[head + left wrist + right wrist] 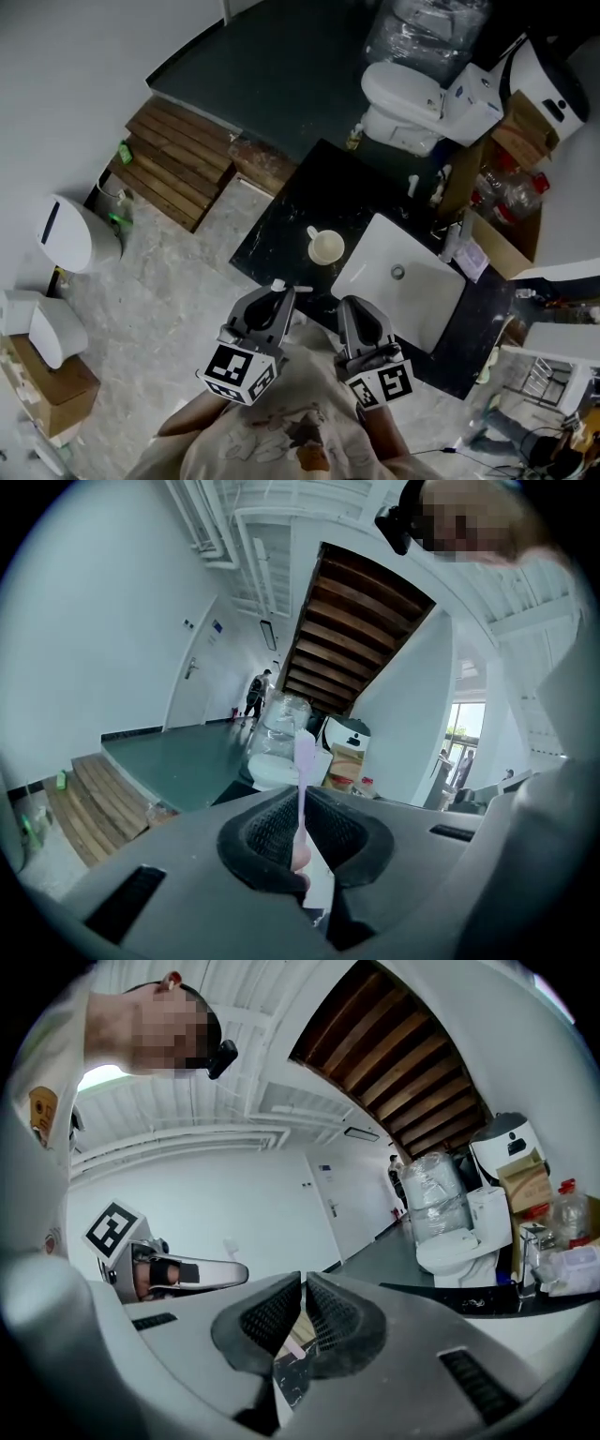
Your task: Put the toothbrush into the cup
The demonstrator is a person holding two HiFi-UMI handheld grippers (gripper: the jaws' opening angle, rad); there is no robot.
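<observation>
Left gripper (277, 298) and right gripper (351, 307) are side by side near the cup (326, 247) but not touching it, in the head view. In the left gripper view the jaws squeeze the toothbrush (303, 771), which stands straight up. In the right gripper view the jaws are pressed together, holding nothing.

The worktop (281, 217) is seen from steeply above in the head view, with the left gripper (275, 295) and right gripper (352, 309) at its near edge. Each gripper view is taken close behind its jaws, nearly level; the toilet (403, 94) is shared by all.
</observation>
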